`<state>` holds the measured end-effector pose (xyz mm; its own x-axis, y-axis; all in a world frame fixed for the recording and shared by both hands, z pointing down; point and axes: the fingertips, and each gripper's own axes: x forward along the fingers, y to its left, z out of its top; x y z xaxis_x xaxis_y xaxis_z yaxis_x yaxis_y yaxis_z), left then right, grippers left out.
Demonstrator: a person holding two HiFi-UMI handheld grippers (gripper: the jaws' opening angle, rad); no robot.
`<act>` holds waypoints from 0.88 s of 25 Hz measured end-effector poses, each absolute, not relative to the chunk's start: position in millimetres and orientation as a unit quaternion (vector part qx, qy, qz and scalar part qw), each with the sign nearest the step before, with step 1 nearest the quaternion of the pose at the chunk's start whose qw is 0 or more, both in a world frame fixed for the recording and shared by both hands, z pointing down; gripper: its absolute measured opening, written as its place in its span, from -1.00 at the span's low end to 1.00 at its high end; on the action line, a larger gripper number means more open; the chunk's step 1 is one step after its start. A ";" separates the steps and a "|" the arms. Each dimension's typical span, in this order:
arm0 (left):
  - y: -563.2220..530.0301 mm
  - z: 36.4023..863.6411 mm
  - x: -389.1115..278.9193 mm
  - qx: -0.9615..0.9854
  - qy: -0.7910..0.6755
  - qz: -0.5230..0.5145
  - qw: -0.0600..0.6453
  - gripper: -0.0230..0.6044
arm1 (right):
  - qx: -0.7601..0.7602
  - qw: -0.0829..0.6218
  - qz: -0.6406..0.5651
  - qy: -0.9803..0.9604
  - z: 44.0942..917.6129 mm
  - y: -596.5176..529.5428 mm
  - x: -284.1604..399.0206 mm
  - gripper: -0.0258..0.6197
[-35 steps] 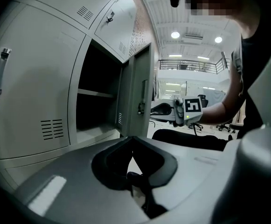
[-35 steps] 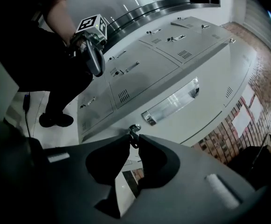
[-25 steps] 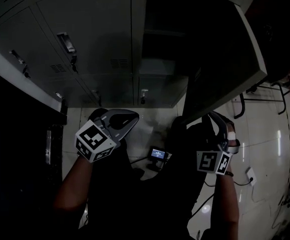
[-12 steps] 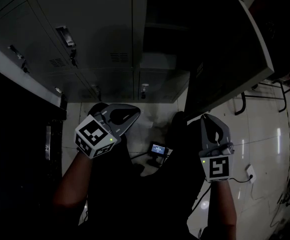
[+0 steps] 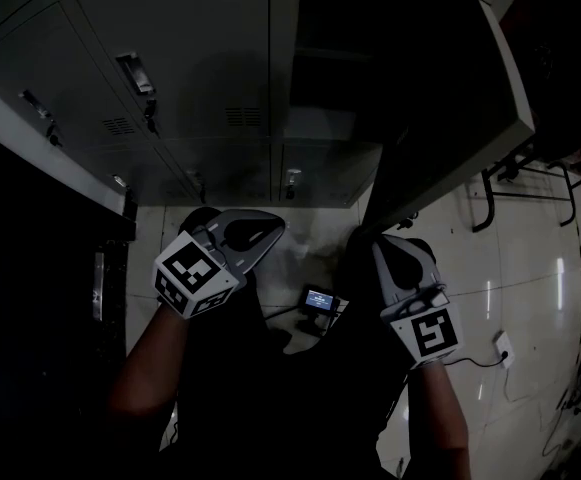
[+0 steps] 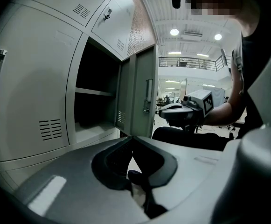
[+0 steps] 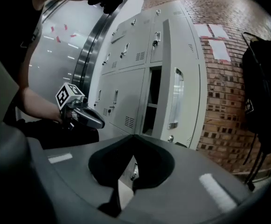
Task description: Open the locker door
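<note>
The right gripper (image 5: 388,253) has its jaws shut tight with nothing in them. The left gripper (image 5: 266,234) is shut and empty too. Both are held low, side by side. The locker door (image 5: 450,118) hangs wide open just above the right gripper. Shiny floor (image 5: 530,278) lies on the right.

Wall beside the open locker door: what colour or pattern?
Reddish-brown brick wall with pale mortar lines; clearest in the right gripper view.

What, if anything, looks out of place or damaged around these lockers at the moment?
Nothing looks damaged or spilled. One locker door stands wide open on a dark compartment while the neighbouring doors are shut, and a small lit device lies on the floor.
</note>
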<state>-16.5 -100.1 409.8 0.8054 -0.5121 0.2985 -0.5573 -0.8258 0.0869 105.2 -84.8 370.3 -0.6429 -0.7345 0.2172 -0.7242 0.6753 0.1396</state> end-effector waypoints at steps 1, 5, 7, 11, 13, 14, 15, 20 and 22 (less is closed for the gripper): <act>-100.1 410.0 -16.5 0.946 -0.282 0.133 0.085 -0.89 | 0.390 0.124 -0.014 -0.912 371.6 -83.8 101.1 -0.92; -99.1 410.5 -16.6 0.946 -0.281 0.135 0.085 -0.89 | 0.345 0.128 0.015 -0.930 385.2 -78.8 90.6 -0.92; -99.0 410.8 -16.3 0.947 -0.279 0.136 0.085 -0.89 | 0.333 0.132 0.026 -0.933 388.8 -78.0 88.7 -0.92; -98.3 411.2 -14.3 0.947 -0.277 0.137 0.084 -0.89 | 0.322 0.140 0.025 -0.936 393.2 -75.3 87.5 -0.92; -98.7 411.5 -14.2 0.947 -0.277 0.138 0.083 -0.89 | 0.323 0.140 0.027 -0.936 394.8 -76.3 88.3 -0.92; -98.8 411.6 -14.2 0.947 -0.277 0.138 0.083 -0.89 | 0.325 0.140 0.028 -0.935 395.4 -77.2 88.9 -0.92; -98.7 411.8 -14.1 0.947 -0.277 0.138 0.083 -0.89 | 0.327 0.140 0.029 -0.934 396.0 -77.9 89.5 -0.92; -98.5 412.4 -14.2 0.947 -0.278 0.140 0.083 -0.89 | 0.332 0.144 0.030 -0.932 398.7 -79.8 89.9 -0.92; -98.7 412.4 -14.4 0.947 -0.278 0.140 0.083 -0.89 | 0.334 0.144 0.031 -0.931 398.7 -80.4 90.0 -0.92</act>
<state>-14.4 -98.7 412.4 0.8060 -0.5032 0.3115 -0.5496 -0.8318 0.0782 90.0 -80.4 398.7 -0.7360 -0.6125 0.2883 -0.6304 0.7754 0.0382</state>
